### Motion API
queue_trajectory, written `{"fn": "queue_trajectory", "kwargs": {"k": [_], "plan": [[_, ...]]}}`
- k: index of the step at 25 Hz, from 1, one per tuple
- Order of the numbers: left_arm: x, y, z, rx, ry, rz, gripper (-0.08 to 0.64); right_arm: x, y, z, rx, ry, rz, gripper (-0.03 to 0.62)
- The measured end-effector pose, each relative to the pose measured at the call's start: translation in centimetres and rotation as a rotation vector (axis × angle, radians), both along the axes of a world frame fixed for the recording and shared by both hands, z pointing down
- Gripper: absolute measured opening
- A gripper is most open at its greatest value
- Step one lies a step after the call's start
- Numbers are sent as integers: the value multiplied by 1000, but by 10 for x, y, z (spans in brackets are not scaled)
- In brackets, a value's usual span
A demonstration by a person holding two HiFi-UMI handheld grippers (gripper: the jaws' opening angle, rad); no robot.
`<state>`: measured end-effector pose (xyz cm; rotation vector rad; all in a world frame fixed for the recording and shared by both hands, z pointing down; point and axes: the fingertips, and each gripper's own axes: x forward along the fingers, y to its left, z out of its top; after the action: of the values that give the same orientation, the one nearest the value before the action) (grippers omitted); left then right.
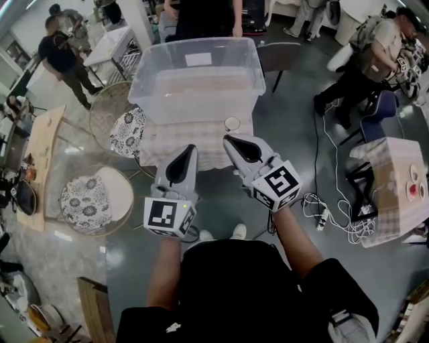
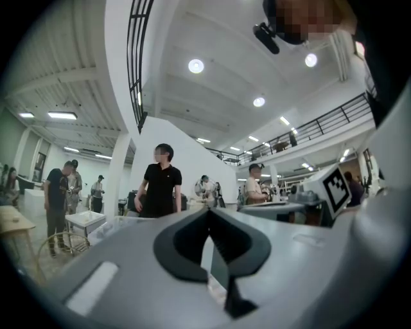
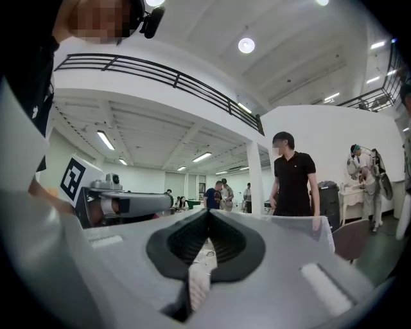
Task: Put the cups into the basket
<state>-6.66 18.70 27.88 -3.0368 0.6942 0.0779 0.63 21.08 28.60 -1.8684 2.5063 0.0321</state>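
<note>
A large clear plastic basket point(image 1: 194, 50) stands on a small table with a checked cloth point(image 1: 161, 144). One small white cup point(image 1: 232, 123) sits on the cloth just in front of the basket's right side. My left gripper point(image 1: 192, 147) is held level over the table's near edge, its jaws shut and empty. My right gripper point(image 1: 226, 139) is beside it, shut with nothing in it, its tip just short of the cup. In the left gripper view the jaws point(image 2: 207, 209) meet at the tip, and so do the jaws in the right gripper view point(image 3: 207, 211). No other cup is visible.
Two round wicker chairs with patterned cushions point(image 1: 127, 130) point(image 1: 87, 197) stand left of the table. A person in black point(image 1: 201, 17) stands behind the basket. A grey chair point(image 1: 278, 57) is at its right. Cables point(image 1: 328, 214) lie on the floor by a cloth-covered box point(image 1: 395, 181).
</note>
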Motion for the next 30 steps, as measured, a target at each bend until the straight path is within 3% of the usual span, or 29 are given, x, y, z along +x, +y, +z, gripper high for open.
{"fn": "queue_trajectory", "kwargs": {"k": [17, 30], "plan": [[16, 36, 4, 11, -4, -66, 8, 23, 32, 3, 9, 8, -49, 2], [33, 35, 4, 9, -14, -62, 6, 41, 31, 8, -2, 5, -45, 2]]}}
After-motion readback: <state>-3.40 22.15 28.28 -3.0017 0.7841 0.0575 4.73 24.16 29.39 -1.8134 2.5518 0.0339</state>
